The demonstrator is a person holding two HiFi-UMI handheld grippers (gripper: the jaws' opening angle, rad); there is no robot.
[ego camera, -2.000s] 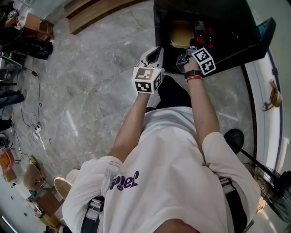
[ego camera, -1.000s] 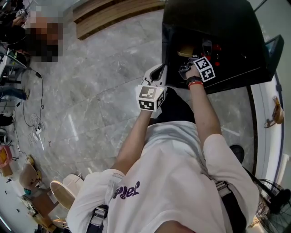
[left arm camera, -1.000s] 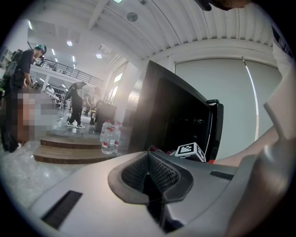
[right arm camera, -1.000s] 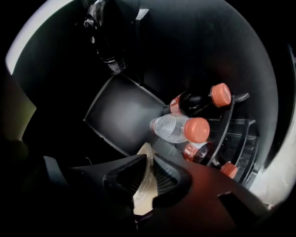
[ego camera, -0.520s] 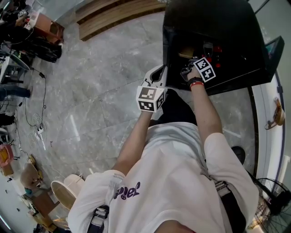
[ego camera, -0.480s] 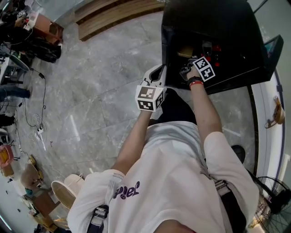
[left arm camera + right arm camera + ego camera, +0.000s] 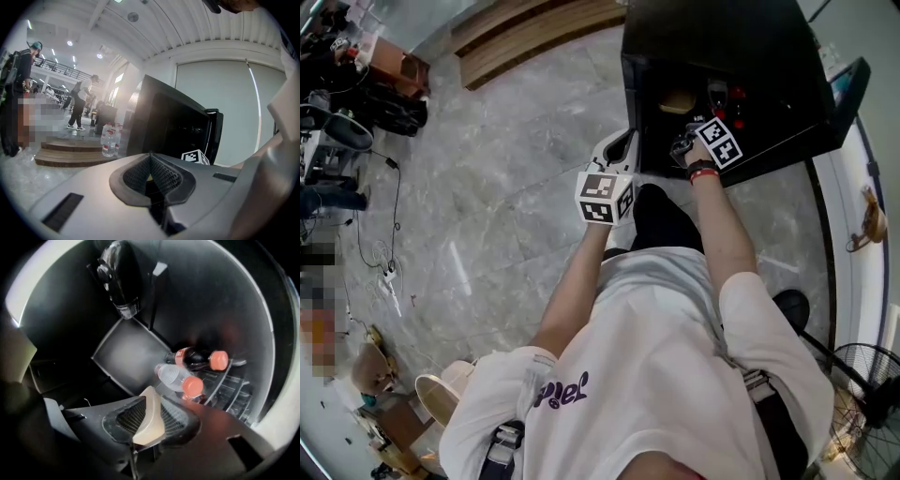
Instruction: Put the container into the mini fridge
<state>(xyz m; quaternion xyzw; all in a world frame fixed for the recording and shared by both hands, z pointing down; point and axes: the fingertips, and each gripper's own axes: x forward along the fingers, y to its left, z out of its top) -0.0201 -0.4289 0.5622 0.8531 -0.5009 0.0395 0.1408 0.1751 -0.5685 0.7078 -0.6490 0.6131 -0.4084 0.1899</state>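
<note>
The black mini fridge (image 7: 727, 42) stands open, its door (image 7: 851, 82) swung out to the right. My right gripper (image 7: 681, 142) reaches into the opening and is shut on the rim of a pale cream container (image 7: 150, 423). In the head view that container (image 7: 679, 100) shows as a yellowish shape just inside the fridge. Inside lie two bottles with red caps (image 7: 192, 385) on a wire rack, and a dark bottle (image 7: 119, 277) stands farther in. My left gripper (image 7: 622, 142) hangs shut and empty at the fridge's front left corner.
A flat grey shelf panel (image 7: 126, 355) lies deeper in the fridge. Water bottles (image 7: 108, 139) stand on a wooden step (image 7: 534, 28) beyond the fridge. People stand far off to the left. A fan (image 7: 867, 375) and a dark shoe (image 7: 789, 309) are at the right.
The right gripper has carried the container from the fridge's opening further inside, so less of it shows. The left gripper has stayed beside the fridge's left corner.
</note>
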